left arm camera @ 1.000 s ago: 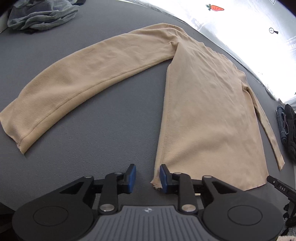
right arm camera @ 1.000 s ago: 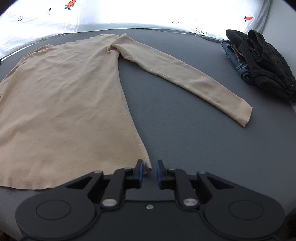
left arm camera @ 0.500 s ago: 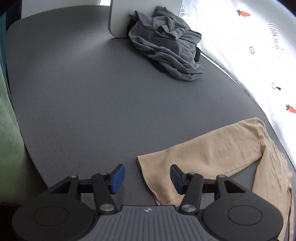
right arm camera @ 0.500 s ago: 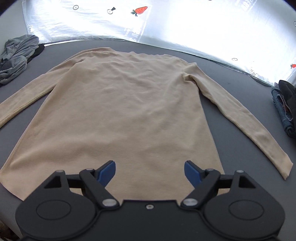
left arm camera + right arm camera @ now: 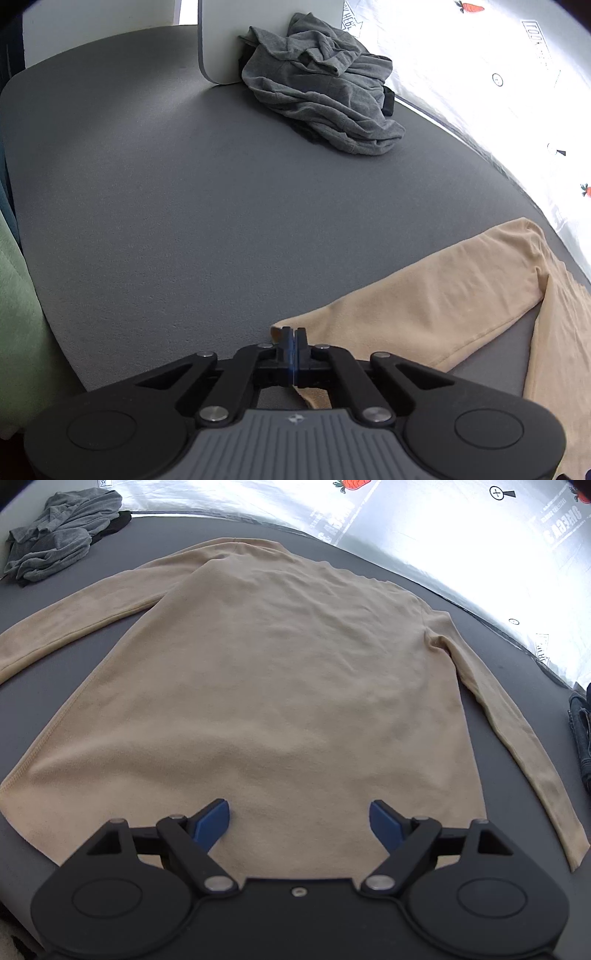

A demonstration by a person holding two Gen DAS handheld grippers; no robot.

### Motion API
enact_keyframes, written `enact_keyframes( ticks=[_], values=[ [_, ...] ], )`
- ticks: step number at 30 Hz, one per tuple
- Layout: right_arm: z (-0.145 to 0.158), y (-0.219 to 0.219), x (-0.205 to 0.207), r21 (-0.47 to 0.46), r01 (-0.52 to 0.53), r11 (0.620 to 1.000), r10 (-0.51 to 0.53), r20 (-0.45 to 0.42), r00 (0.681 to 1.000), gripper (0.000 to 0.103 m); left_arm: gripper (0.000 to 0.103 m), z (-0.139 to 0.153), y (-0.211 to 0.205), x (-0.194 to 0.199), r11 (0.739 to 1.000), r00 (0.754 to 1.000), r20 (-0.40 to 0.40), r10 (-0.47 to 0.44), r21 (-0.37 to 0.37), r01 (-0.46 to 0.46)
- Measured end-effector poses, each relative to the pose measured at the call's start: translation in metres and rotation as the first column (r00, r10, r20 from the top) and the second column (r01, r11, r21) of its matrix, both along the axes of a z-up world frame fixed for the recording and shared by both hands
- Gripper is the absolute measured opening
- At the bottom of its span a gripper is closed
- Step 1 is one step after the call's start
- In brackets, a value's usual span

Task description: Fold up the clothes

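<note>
A tan long-sleeved shirt (image 5: 266,686) lies flat on the dark grey table, sleeves spread out to both sides. In the left wrist view its left sleeve (image 5: 436,310) runs from lower middle to the right. My left gripper (image 5: 294,338) is shut on the cuff end of that sleeve. My right gripper (image 5: 300,821) is wide open and empty, just above the middle of the shirt's bottom hem. The right sleeve (image 5: 517,746) lies along the right side.
A crumpled grey garment (image 5: 325,96) lies at the table's far corner by a white panel (image 5: 221,40); it also shows in the right wrist view (image 5: 55,535). Folded jeans (image 5: 583,746) sit at the right edge. A green cloth (image 5: 14,325) hangs at the left.
My left gripper moved from the shirt's hem corner to the left cuff, opened, then shut on it. My right gripper moved to the hem's middle and opened wide.
</note>
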State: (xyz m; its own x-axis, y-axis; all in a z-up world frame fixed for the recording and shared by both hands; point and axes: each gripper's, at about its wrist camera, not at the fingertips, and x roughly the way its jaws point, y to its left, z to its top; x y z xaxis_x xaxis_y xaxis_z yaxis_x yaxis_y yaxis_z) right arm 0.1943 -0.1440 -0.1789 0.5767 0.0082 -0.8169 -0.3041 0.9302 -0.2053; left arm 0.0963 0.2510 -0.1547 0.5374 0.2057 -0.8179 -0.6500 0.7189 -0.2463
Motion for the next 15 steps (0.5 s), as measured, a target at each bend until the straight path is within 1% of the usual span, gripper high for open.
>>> enact_keyframes(
  ticks=[1, 3, 4, 6, 9, 10, 12, 14, 15],
  values=[
    [0.0, -0.001, 0.0, 0.002, -0.001, 1.0, 0.001, -0.001, 1.0, 0.084, 0.0, 0.006, 0.001, -0.003, 0.999, 0.999, 0.037, 0.02, -0.042, -0.019],
    [0.001, -0.004, 0.0, 0.012, 0.003, 1.0, -0.003, -0.004, 1.0, 0.084, 0.0, 0.018, 0.0, -0.004, 0.995, 0.994, 0.093, 0.052, -0.095, -0.043],
    [0.001, -0.007, 0.0, 0.016, 0.006, 1.0, -0.006, -0.004, 1.0, 0.084, 0.0, 0.025, -0.003, -0.003, 0.995, 0.993, 0.108, 0.043, -0.09, -0.033],
    [0.001, -0.012, 0.0, 0.017, 0.013, 1.0, -0.013, -0.001, 1.0, 0.084, 0.0, 0.038, -0.016, 0.006, 0.999, 0.991, 0.133, -0.002, -0.042, 0.008],
    [0.001, -0.025, 0.0, 0.029, 0.039, 0.999, -0.039, -0.002, 0.999, 0.084, 0.0, 0.052, -0.032, 0.015, 0.997, 0.985, 0.171, -0.037, -0.053, 0.046],
    [0.001, -0.03, 0.0, 0.034, 0.05, 0.998, -0.05, -0.002, 0.999, 0.084, 0.0, 0.059, -0.04, 0.019, 0.997, 0.981, 0.183, -0.062, -0.043, 0.071],
    [0.001, -0.039, 0.0, 0.043, 0.07, 0.997, -0.07, -0.004, 0.998, 0.084, 0.0, 0.073, -0.061, 0.032, 0.988, 0.967, 0.206, -0.149, 0.0, 0.152],
    [0.001, -0.049, 0.001, 0.052, 0.09, 0.995, -0.09, -0.006, 0.996, 0.084, 0.0, 0.085, -0.085, 0.046, 0.971, 0.94, 0.247, -0.235, 0.011, 0.24],
    [0.001, -0.054, 0.0, 0.057, 0.101, 0.993, -0.1, -0.006, 0.995, 0.084, 0.0, 0.089, -0.094, 0.052, 0.963, 0.929, 0.262, -0.263, 0.004, 0.271]
  ],
)
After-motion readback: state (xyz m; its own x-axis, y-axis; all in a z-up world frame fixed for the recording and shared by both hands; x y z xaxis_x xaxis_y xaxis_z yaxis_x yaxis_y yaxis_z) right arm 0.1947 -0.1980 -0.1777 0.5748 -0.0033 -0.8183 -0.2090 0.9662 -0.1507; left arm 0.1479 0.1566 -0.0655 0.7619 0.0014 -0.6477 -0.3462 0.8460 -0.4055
